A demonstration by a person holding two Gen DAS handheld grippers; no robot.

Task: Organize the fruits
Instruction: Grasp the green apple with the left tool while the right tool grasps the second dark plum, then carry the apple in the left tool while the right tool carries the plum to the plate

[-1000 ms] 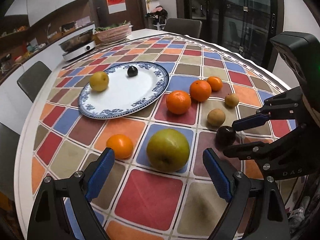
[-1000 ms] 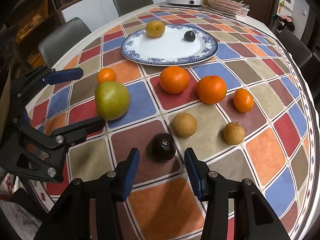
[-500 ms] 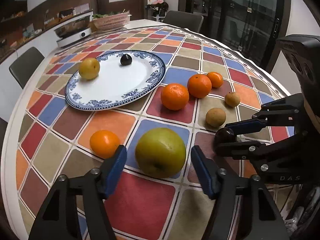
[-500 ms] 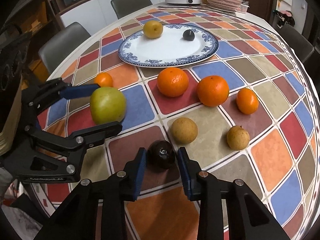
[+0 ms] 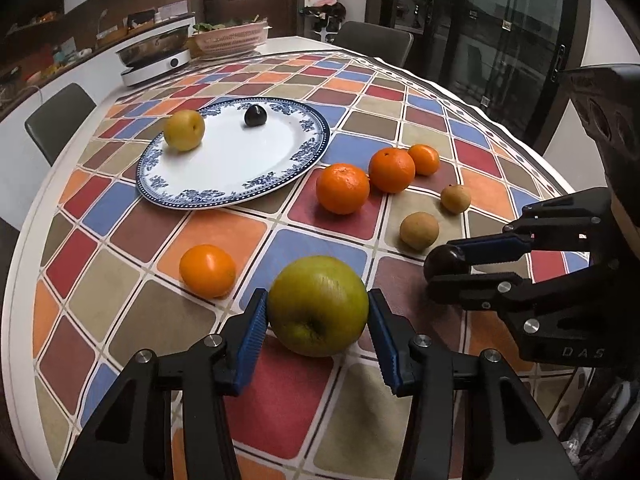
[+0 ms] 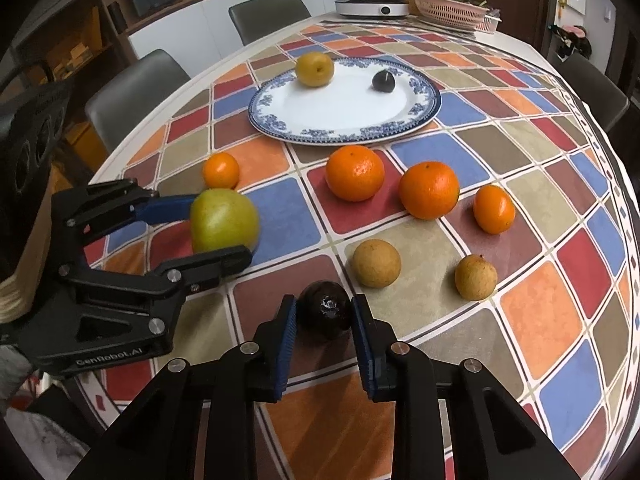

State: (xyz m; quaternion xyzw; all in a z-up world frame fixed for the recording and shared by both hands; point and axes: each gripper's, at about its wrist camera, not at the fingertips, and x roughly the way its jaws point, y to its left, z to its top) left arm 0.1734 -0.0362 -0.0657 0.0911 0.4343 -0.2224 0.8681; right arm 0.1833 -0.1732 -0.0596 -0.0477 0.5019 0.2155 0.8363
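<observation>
Now the green apple (image 5: 318,306) sits on the checked tablecloth (image 5: 248,236) between the blue pads of the left gripper (image 5: 318,330), whose jaws are closing and look to be touching its sides. Just beside it, the right gripper (image 6: 324,322) is pressed tight onto a dark plum (image 6: 326,314), also on the cloth. Further out lie four oranges (image 6: 354,172) and two brown fruits (image 6: 376,263). Beyond them a blue-rimmed plate (image 6: 400,126) holds a yellow pear (image 6: 315,69) and another plum (image 6: 383,81), well apart
</observation>
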